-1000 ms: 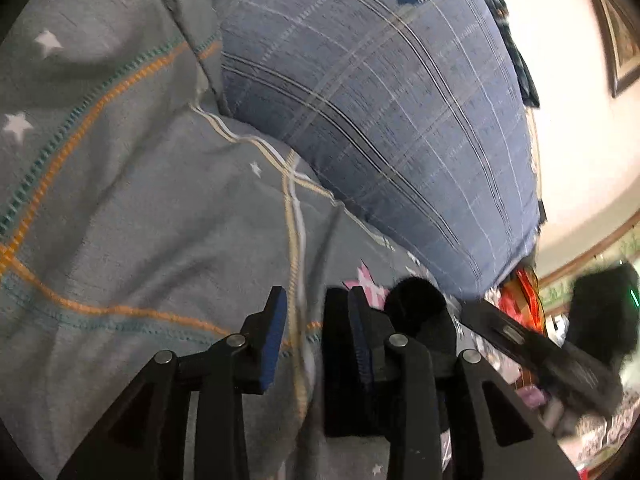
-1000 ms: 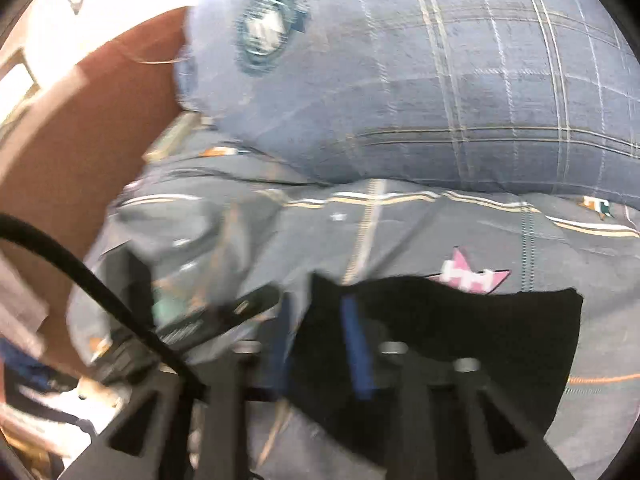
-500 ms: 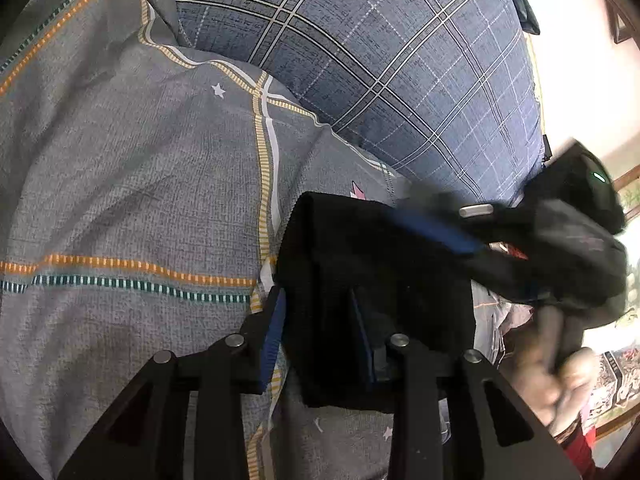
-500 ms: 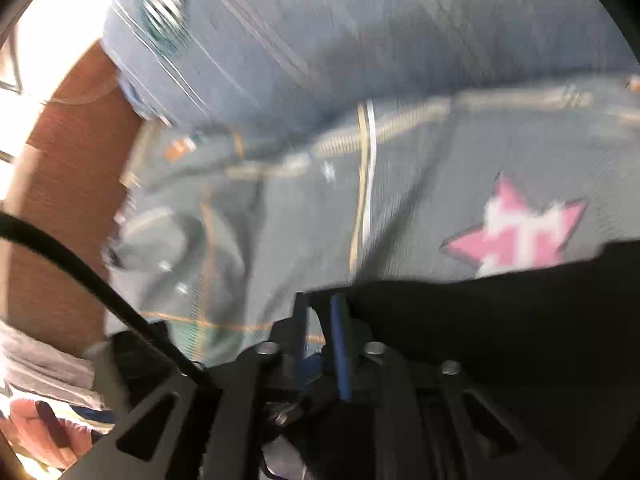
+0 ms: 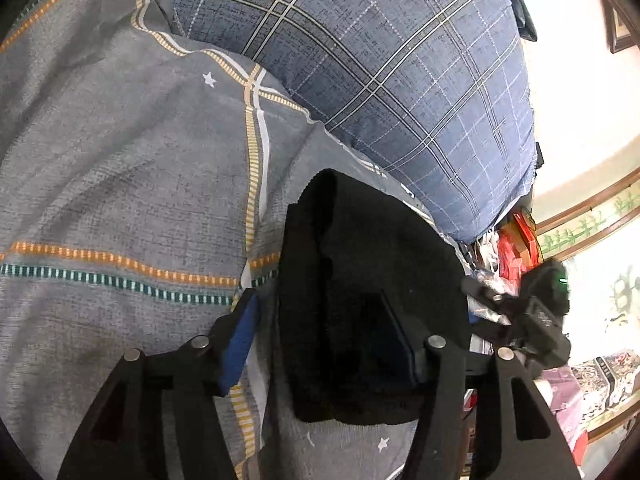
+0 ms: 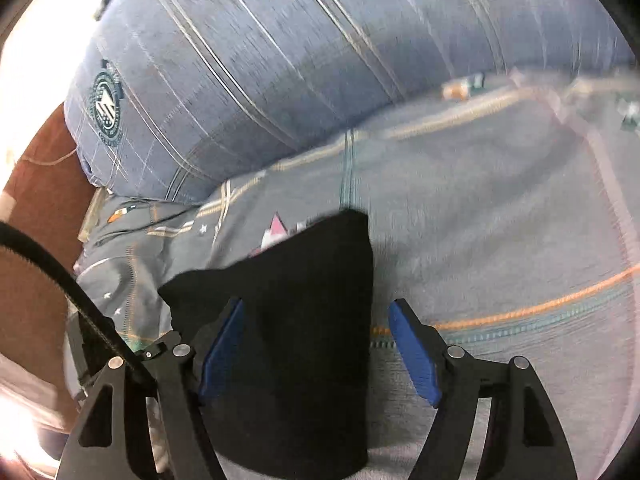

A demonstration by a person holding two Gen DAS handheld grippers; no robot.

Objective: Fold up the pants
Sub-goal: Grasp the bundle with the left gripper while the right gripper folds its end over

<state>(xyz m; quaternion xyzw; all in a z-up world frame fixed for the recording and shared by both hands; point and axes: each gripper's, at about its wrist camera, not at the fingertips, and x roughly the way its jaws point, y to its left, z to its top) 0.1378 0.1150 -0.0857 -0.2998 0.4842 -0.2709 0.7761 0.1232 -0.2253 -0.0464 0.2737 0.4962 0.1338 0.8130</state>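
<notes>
The black pants point(image 5: 372, 280) lie as a folded bundle on the grey striped bedsheet point(image 5: 120, 168). My left gripper point(image 5: 320, 340) straddles their near end, its jaws opening. The left blue pad point(image 5: 240, 336) stands clear of the cloth and the right finger shows dark against it. In the right wrist view the pants point(image 6: 304, 320) lie between the opening jaws of my right gripper point(image 6: 318, 350). Its left pad point(image 6: 222, 350) is at the cloth's edge and the right pad point(image 6: 412, 354) is apart from it. The right gripper point(image 5: 520, 320) also shows at the bundle's right side.
A big blue plaid pillow point(image 5: 400, 80) point(image 6: 280, 60) lies just beyond the pants. A brown wooden headboard point(image 6: 36, 208) is at the left. Red and white clutter point(image 5: 516, 240) sits past the bed's right edge. A black cable point(image 6: 60, 276) crosses the lower left.
Both grippers' jaws have spread wide and let go of the black cloth, which now rests on the sheet. The right gripper has drawn back to the bundle's right side and rolled.
</notes>
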